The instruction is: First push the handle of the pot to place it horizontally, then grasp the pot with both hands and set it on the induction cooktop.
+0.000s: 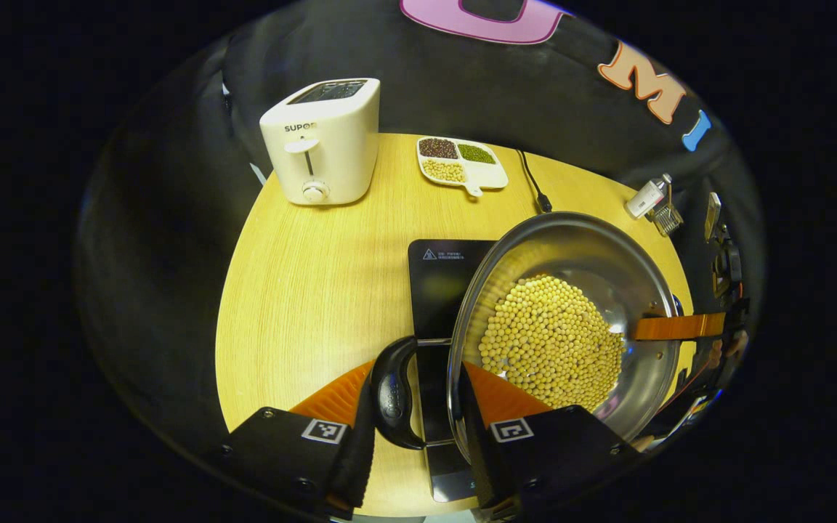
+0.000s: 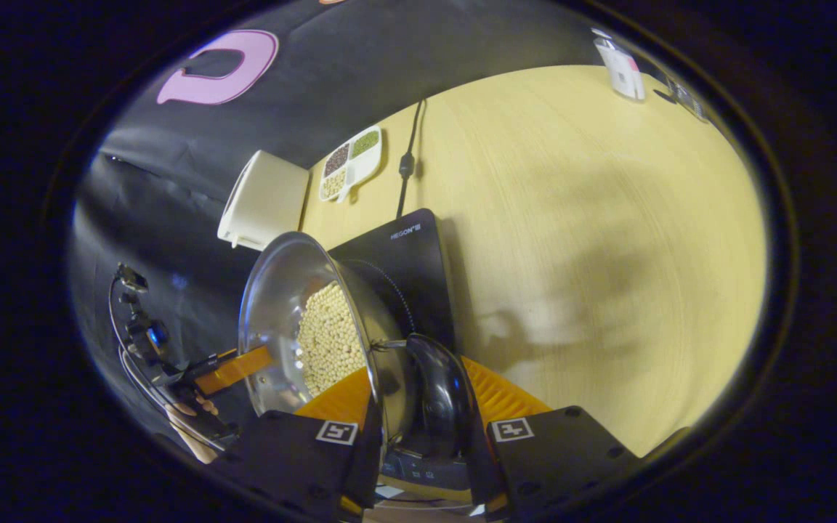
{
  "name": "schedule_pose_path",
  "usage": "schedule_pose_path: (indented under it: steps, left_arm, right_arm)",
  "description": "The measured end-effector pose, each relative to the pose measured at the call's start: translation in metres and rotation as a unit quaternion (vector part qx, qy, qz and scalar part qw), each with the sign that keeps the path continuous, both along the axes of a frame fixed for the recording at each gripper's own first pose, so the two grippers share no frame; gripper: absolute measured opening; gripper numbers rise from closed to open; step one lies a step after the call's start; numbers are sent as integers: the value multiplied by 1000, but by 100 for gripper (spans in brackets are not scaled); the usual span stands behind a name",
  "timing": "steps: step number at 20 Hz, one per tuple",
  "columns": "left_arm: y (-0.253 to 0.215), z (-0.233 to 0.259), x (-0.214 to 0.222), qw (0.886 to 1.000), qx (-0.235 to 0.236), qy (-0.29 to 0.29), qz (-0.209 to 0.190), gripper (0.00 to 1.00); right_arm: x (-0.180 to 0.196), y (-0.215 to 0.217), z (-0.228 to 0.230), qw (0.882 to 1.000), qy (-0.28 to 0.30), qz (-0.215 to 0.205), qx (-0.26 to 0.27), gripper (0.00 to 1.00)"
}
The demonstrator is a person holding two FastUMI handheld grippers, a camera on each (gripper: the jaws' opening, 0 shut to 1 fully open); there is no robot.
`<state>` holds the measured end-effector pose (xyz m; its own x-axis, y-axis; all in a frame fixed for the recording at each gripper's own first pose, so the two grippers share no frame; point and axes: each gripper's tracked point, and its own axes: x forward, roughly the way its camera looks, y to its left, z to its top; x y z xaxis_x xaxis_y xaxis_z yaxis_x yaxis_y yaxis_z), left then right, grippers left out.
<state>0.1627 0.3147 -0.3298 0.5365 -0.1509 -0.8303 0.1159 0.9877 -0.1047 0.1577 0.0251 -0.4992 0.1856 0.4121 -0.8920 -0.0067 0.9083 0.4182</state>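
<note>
While both grippers (image 1: 418, 407) (image 2: 422, 414) clamp its side handles (image 1: 393, 392), the bean-filled pot (image 1: 564, 327) hangs over the induction cooktop (image 1: 444, 283).

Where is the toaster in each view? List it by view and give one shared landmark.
Left gripper view: toaster stands upper left, at the table's far edge, left of the bean tray.
Right gripper view: toaster sits left of centre, above the pot, again beside the bean tray.
Shared landmark: the black cooktop, lying between the toaster and each camera.
</note>
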Motion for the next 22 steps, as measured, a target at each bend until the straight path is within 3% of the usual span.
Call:
schedule_pose_path:
  steps: [8, 9, 10, 12, 14, 15, 16, 17, 18, 20, 22]
  left_arm:
    - [3, 4, 2, 1000, 11, -13, -1, 63]
    - [3, 4, 1, 1000, 14, -13, -2, 61]
    - [3, 4, 2, 1000, 18, -15, -2, 63]
    - [4, 3, 3, 1000, 22, -19, 3, 65]
    - [4, 4, 1, 999, 25, -20, 13, 65]
    - [4, 3, -1, 999, 25, -20, 19, 66]
    - [4, 5, -1, 999, 27, -24, 26, 67]
    - [7, 7, -2, 998, 32, -30, 36, 68]
    - [9, 14, -2, 997, 38, -44, 48, 71]
    - [17, 37, -4, 993, 51, -76, 71, 100]
    - [18, 46, -4, 989, 64, -103, 87, 97]
  right_arm:
    - [2, -6, -1, 1000, 3, 7, 11, 46]
    - [2, -7, -1, 1000, 3, 9, 12, 52]
    - [2, -7, 0, 1000, 1, 11, 12, 46]
    - [3, -6, -1, 1000, 2, 11, 11, 53]
    - [4, -6, 3, 1000, -4, 8, 13, 49]
    - [7, -7, 5, 1000, -11, 5, 14, 57]
    - [12, -7, 13, 999, -20, 1, 24, 45]
    - [16, -6, 22, 999, -33, -4, 36, 51]
    - [22, -7, 29, 998, -50, -7, 42, 65]
    - [28, -18, 46, 996, -81, -8, 45, 92]
    - [27, -32, 61, 994, -105, -5, 38, 92]
